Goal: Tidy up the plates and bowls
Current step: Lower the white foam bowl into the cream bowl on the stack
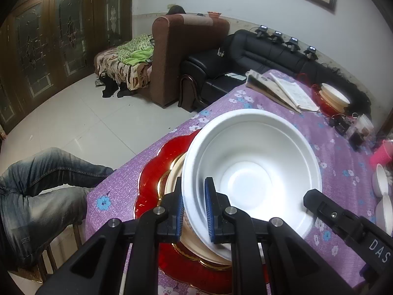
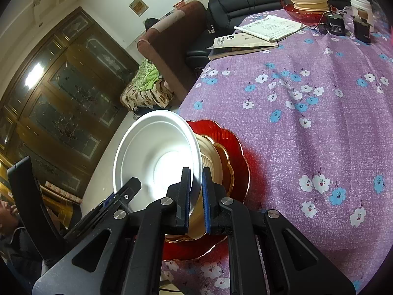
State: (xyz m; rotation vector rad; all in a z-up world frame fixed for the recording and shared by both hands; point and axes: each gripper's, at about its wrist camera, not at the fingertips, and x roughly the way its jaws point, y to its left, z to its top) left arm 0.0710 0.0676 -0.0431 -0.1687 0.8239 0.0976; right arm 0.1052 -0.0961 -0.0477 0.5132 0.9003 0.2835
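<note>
White bowl [image 1: 253, 172] is held tilted over a cream bowl [image 2: 208, 162], which is nested on a gold-rimmed plate [image 2: 226, 169] and a red scalloped plate [image 1: 157, 162] near the edge of the purple flowered tablecloth [image 2: 307, 123]. Left gripper [image 1: 194, 209] is clamped on the white bowl's rim, one pad inside and one outside. Right gripper [image 2: 195, 196] is likewise closed on the opposite rim. Further stacked bowls [image 2: 309, 0] and books [image 2: 258, 34] are noted at the far end
</note>
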